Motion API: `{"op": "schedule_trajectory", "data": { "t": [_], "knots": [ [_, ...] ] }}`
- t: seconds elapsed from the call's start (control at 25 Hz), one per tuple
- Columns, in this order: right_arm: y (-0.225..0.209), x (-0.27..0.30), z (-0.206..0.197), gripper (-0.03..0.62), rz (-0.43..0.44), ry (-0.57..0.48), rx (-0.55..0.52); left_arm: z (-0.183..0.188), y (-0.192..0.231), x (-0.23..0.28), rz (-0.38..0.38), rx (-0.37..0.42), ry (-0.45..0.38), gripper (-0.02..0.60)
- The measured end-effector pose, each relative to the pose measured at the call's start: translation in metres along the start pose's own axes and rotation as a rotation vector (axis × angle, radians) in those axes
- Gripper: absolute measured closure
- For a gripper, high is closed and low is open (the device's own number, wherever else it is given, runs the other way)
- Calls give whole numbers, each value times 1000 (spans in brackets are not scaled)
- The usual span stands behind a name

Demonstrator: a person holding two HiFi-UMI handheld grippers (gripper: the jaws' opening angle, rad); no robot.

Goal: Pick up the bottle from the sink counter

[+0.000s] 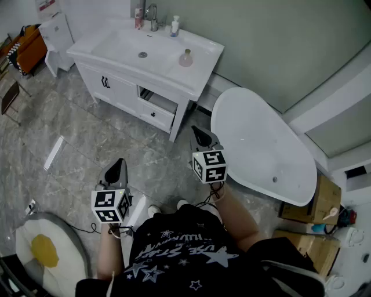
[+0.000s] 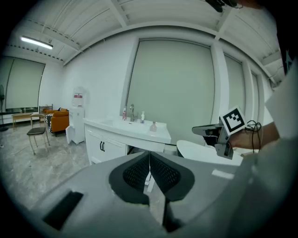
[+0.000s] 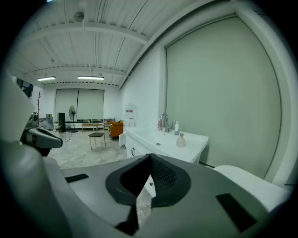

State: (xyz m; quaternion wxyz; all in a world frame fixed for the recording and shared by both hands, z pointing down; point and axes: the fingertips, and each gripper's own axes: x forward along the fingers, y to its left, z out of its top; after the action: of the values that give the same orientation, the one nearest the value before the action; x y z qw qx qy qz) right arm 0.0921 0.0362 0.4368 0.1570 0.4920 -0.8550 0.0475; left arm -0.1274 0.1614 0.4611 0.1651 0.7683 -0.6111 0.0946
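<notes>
The white sink counter (image 1: 204, 53) topped a white cabinet (image 1: 116, 87) with one drawer (image 1: 157, 107) pulled out. A round pink bottle (image 1: 185, 58) stood on the counter just right of the basin (image 1: 130, 43). Behind the basin, a white pump bottle (image 1: 174, 26) stood to the right of the faucet (image 1: 153, 16) and a small red container (image 1: 138, 17) to its left. On the grey marbled floor (image 1: 87, 133) rested the cabinet, a white bathtub (image 1: 261, 145) beside it, and a fried-egg rug (image 1: 46, 252).
</notes>
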Motion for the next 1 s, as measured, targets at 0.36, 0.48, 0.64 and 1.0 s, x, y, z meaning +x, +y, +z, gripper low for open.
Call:
{"op": "schedule_trajectory", "data": {
  "t": [0.36,0.48,0.64,1.0],
  "knots": [
    [13,-2,3,592,1,-5,-13,-6,1,-5,-31,-7,11,561],
    [19,-2,-3,592,-6,-5,-15,-18,5,-6,-52,-4,34,561],
    [20,0,1,592,-15,-29,4,-16,17,-5,-49,2,36,561],
    [-6,44,14,450,-8,-81,67,-11,27,26,-38,-9,46,561]
  ]
}}
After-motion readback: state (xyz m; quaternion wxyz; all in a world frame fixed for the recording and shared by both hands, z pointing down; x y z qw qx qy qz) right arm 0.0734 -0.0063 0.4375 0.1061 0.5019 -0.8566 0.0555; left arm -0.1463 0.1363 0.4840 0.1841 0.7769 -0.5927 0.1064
